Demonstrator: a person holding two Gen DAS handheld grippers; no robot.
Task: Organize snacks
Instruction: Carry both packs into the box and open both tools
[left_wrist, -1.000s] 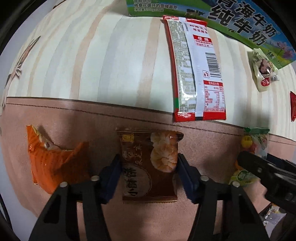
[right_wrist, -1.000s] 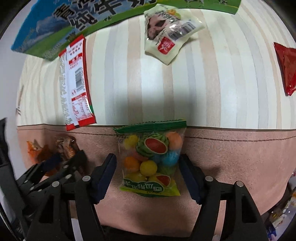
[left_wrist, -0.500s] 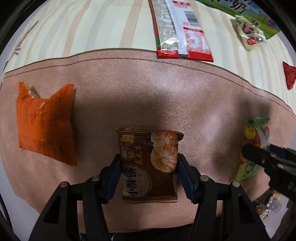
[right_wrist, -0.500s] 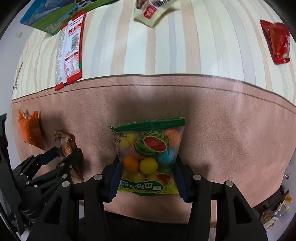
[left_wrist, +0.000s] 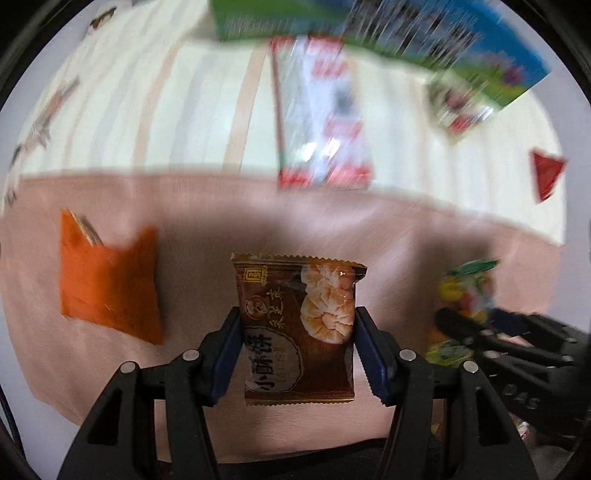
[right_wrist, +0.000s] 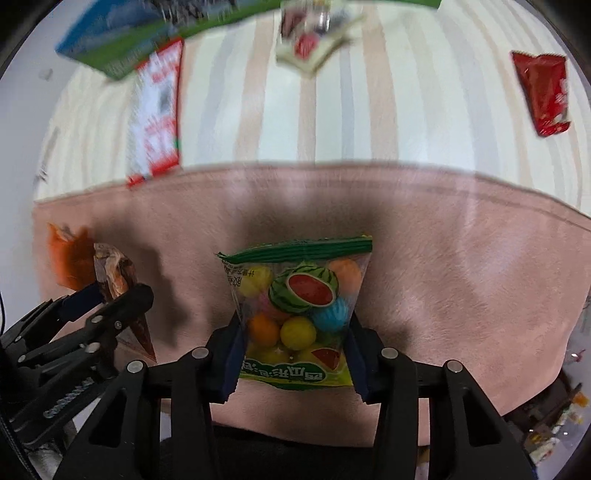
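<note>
Between the left gripper's (left_wrist: 298, 334) blue pads sat the brown foil biscuit packet (left_wrist: 298, 328), clamped at both side edges, long axis pointing forward. Alongside, the right gripper (right_wrist: 294, 334) pinched the clear fruit-candy bag (right_wrist: 295, 317) likewise, both above the pink cloth mat (right_wrist: 461, 280).

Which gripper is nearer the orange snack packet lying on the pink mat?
Left. The left gripper, clamping a brown biscuit packet, sits just beside the orange snack packet; the right gripper, holding a fruit-candy bag, is farther off.
</note>
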